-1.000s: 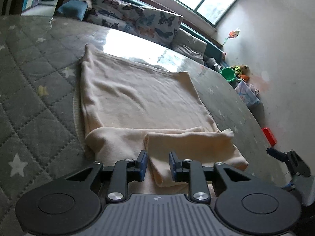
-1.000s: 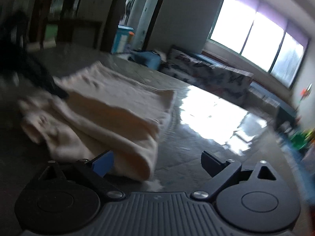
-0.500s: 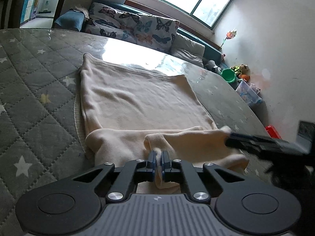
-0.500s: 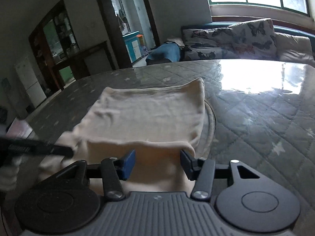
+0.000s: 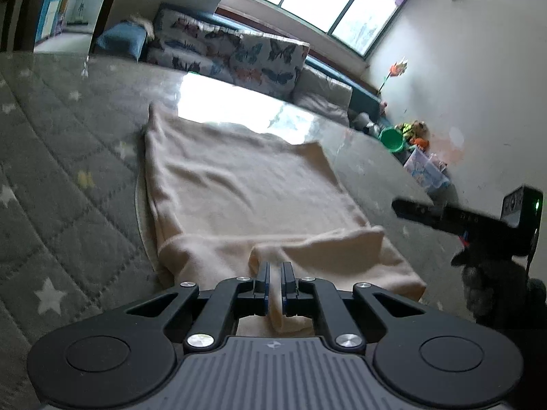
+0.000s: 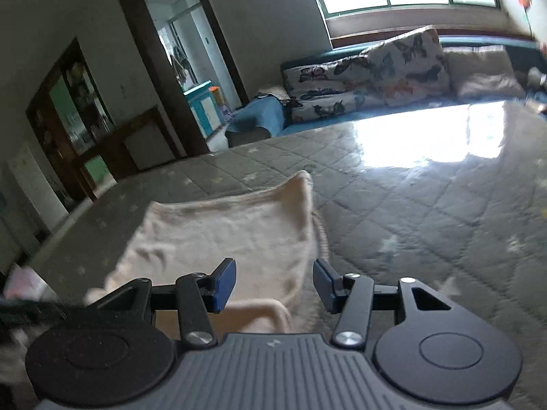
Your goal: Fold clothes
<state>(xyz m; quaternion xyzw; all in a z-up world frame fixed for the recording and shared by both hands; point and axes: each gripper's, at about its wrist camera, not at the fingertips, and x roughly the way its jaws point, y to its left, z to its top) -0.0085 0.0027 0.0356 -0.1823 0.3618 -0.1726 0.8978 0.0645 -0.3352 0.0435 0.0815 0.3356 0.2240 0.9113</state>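
The cream garment [image 5: 246, 188] lies spread on the quilted table [image 5: 61, 157]. The left tool [image 5: 275, 285] pinches its near folded edge; the right tool [image 6: 273, 285] hovers open above its near corner.

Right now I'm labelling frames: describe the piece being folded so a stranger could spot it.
On the grey star-quilted table cover lies one cream garment, spread flat. Its near edge is pinched in the left gripper; nothing else there is pale and soft.

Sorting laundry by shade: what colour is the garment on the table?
Plain cream garment, no pattern; clearest in the left wrist view.
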